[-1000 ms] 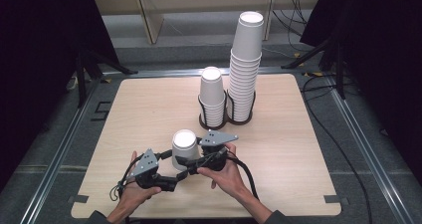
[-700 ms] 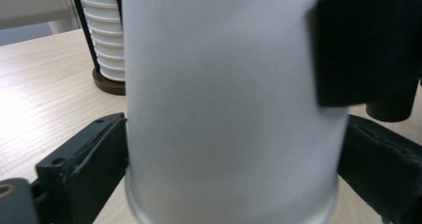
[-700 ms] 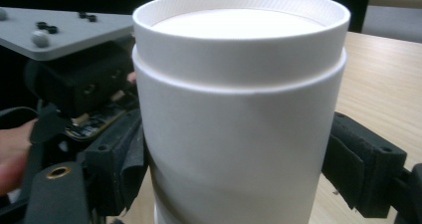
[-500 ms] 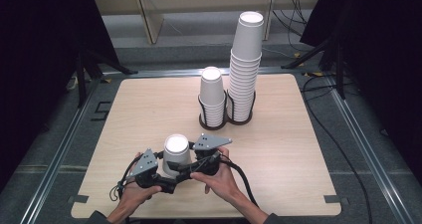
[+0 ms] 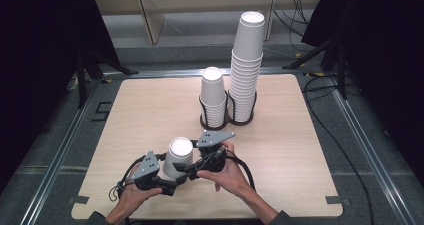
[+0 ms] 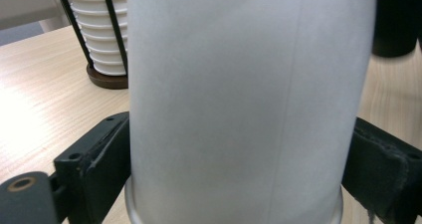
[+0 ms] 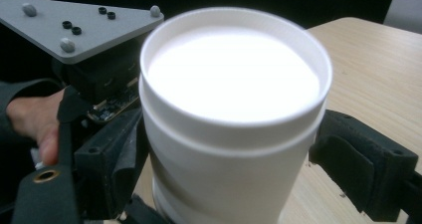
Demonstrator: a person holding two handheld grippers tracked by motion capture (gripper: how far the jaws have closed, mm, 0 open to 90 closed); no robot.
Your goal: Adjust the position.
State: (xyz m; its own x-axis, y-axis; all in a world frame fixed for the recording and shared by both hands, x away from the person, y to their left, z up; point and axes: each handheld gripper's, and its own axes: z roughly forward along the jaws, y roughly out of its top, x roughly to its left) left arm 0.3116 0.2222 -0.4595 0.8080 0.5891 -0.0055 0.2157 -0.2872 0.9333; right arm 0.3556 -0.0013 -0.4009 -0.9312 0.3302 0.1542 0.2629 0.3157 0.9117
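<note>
White paper forms the inverted cup [image 5: 178, 157] that is gripped near the front edge of the wooden table [image 5: 300, 155], left of its middle, with its closed base turned up. The cup is flanked by the left gripper [image 5: 167, 177], whose jaws have just been closing; in the left gripper view the cup wall [image 6: 249, 104] is seen between them, one black jaw lying against its lower left side and the other against its lower right, so the cup is held at a middling width. In the right gripper view the cup [image 7: 234, 114] is seen between the jaws of the right gripper [image 5: 192, 166], the left jaw being pressed to the wall while the right pad sits just beside it; whether that pad touches cannot be told. The grey plate [image 7: 74, 25] of the left gripper is seen behind the cup there. Two stacks of white cups are kept in black wire holders near the middle of the table toward its far edge: a short stack [image 5: 213, 96] and, just beside it on the right, a tall stack [image 5: 246, 65].
</note>
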